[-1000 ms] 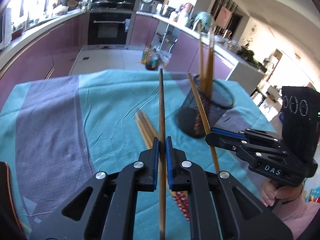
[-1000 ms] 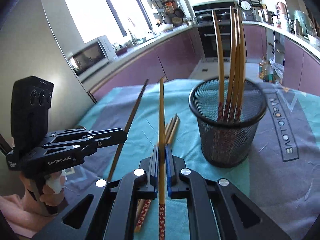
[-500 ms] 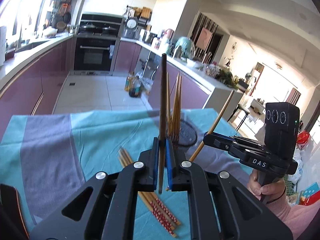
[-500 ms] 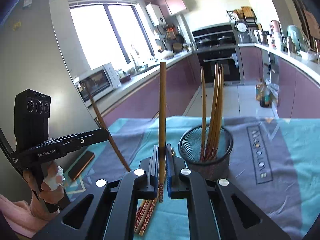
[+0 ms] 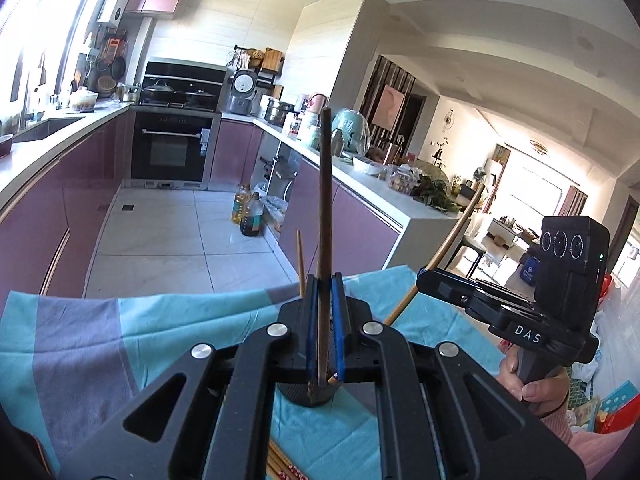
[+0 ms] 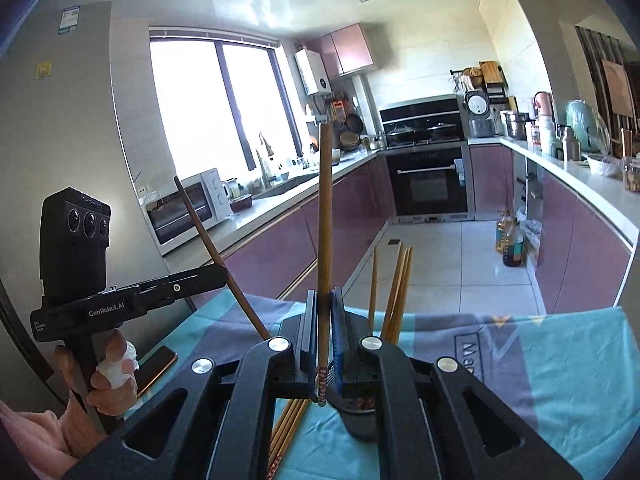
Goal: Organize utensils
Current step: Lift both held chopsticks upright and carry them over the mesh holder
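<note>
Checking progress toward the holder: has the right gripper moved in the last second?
Yes. The right gripper, shut on a chopstick, rose: the mesh holder dropped from mid-frame to low beneath it in the right wrist view.

Both grippers now sit higher above the surface [image 5: 80, 328] than a second ago. The left gripper [image 5: 324, 304] and right gripper [image 6: 324, 320] each carry their chopstick [image 5: 325, 216] more upright. The mesh cup [image 5: 310, 394] now lies low behind the jaws.
</note>
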